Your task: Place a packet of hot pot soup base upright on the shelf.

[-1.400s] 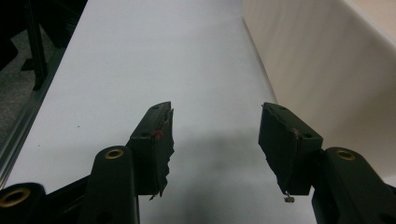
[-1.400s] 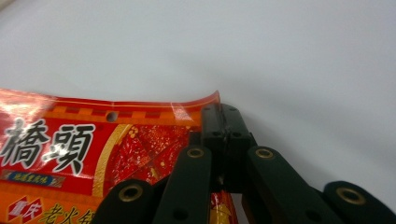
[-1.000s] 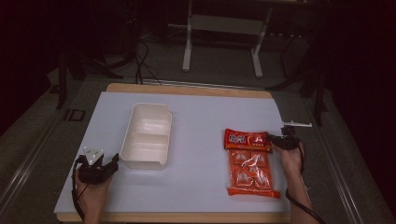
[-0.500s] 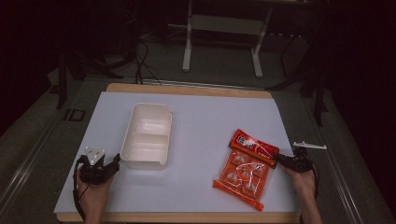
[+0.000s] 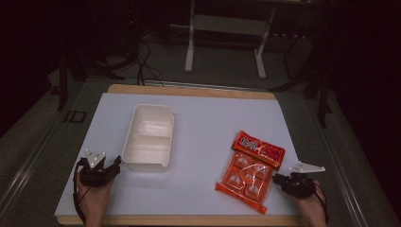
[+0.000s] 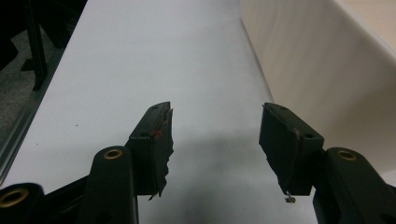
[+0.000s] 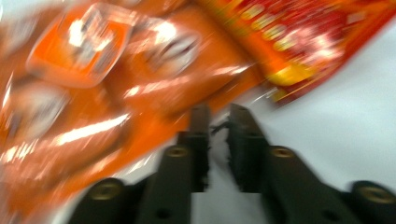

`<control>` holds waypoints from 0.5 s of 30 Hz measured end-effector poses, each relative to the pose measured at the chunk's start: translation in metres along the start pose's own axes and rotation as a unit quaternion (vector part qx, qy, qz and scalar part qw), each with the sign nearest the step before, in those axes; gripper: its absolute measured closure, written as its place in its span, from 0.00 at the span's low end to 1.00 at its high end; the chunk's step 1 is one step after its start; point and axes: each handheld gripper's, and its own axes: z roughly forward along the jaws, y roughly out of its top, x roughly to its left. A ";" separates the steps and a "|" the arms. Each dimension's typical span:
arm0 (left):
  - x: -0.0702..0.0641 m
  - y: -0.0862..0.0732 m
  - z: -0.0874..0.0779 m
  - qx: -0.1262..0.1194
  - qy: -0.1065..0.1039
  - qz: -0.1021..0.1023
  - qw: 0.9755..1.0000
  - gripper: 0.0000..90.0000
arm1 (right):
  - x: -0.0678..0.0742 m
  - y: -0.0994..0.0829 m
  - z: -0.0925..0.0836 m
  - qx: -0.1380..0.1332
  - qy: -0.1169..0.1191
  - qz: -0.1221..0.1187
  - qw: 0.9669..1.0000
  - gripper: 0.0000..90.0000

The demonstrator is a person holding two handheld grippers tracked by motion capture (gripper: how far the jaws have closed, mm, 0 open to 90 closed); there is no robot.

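Orange and red, the snack packet (image 5: 250,170) lay tilted on the white table (image 5: 208,127), toward its near right. The right gripper (image 5: 280,179) sat at the packet's right edge with its jaws nearly together, a narrow gap between them; the blurred right gripper view left it unclear whether they pinched the packet. The left gripper (image 6: 215,135) rested at near left, jaws wide apart, just beside the white two-compartment container (image 5: 149,137).

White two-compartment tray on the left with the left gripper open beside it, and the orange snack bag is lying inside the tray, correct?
Not quite. The orange snack bag lies on the table, right of the white two-compartment tray, not inside it, as the high view shows. The left gripper is open beside the tray.
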 end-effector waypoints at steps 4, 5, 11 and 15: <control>-0.001 0.000 0.000 -0.002 0.000 0.002 1.000 0.49 | 0.019 -0.003 0.000 0.029 -0.004 -0.059 0.998 1.00; -0.001 0.000 0.000 -0.001 0.000 0.002 1.000 0.49 | 0.027 -0.002 0.002 0.036 -0.002 -0.082 0.996 1.00; -0.004 0.001 0.002 0.001 -0.002 0.003 1.000 0.49 | 0.042 0.005 0.006 0.020 0.028 -0.102 0.994 1.00; -0.007 0.002 0.004 0.002 -0.004 0.008 1.000 0.49 | 0.049 0.014 0.015 0.013 0.044 -0.105 0.993 1.00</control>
